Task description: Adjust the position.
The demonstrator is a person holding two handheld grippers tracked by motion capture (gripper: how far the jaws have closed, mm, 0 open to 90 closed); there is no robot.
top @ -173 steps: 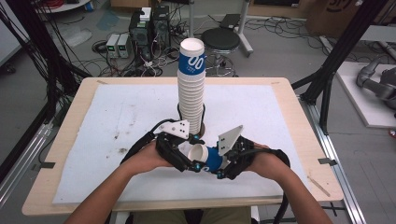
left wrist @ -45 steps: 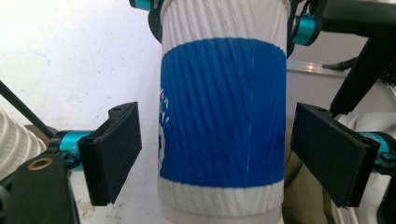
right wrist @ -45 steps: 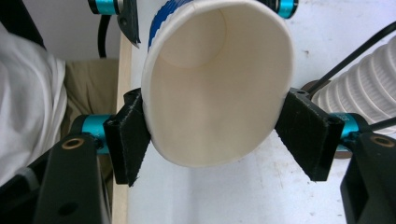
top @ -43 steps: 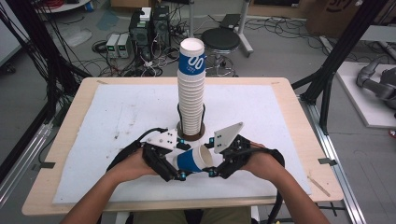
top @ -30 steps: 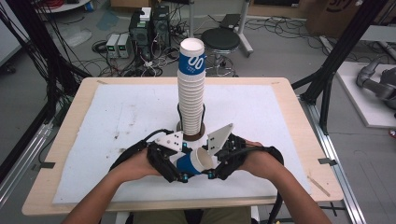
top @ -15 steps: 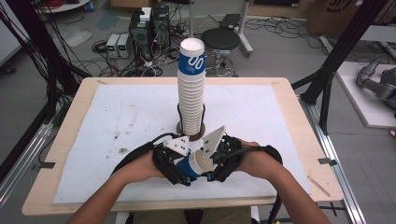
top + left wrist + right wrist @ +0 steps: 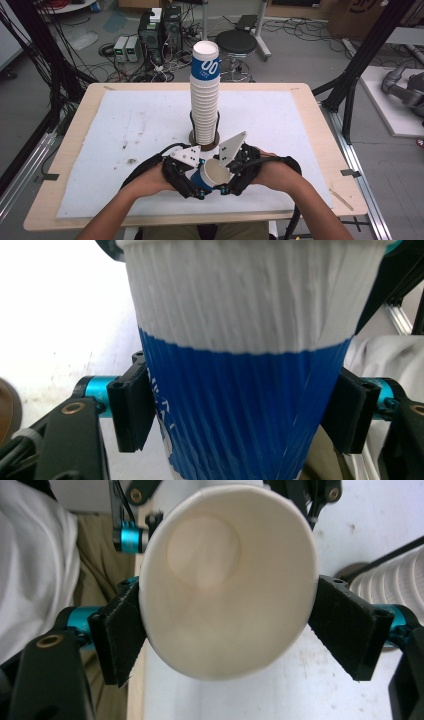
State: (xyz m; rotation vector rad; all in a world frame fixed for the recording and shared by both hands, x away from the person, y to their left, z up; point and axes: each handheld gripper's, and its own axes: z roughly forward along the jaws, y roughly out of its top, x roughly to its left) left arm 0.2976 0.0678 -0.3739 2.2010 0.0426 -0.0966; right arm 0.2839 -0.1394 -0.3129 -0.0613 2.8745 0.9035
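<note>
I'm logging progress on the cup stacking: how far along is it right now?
Done: a tall stack of cups already stands in its holder on the table. In hand: one blue-and-white cup is gripped by both the left claw and the right claw, lying tilted between them, just in front of the stack. Left: this cup is not yet on the stack.

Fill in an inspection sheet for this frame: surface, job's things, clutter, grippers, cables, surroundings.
Surface: white mat on wooden table, dark specks.
Job's things: blue-and-white paper cup held tilted; tall cup stack upright in a round holder.
Clutter: nothing seen.
Grippers: left gripper pads press the cup's blue wall; right gripper pads press its rim.
Cables: black leads trail from both grippers.
Surroundings: stool, floor electronics, black frame.
</note>
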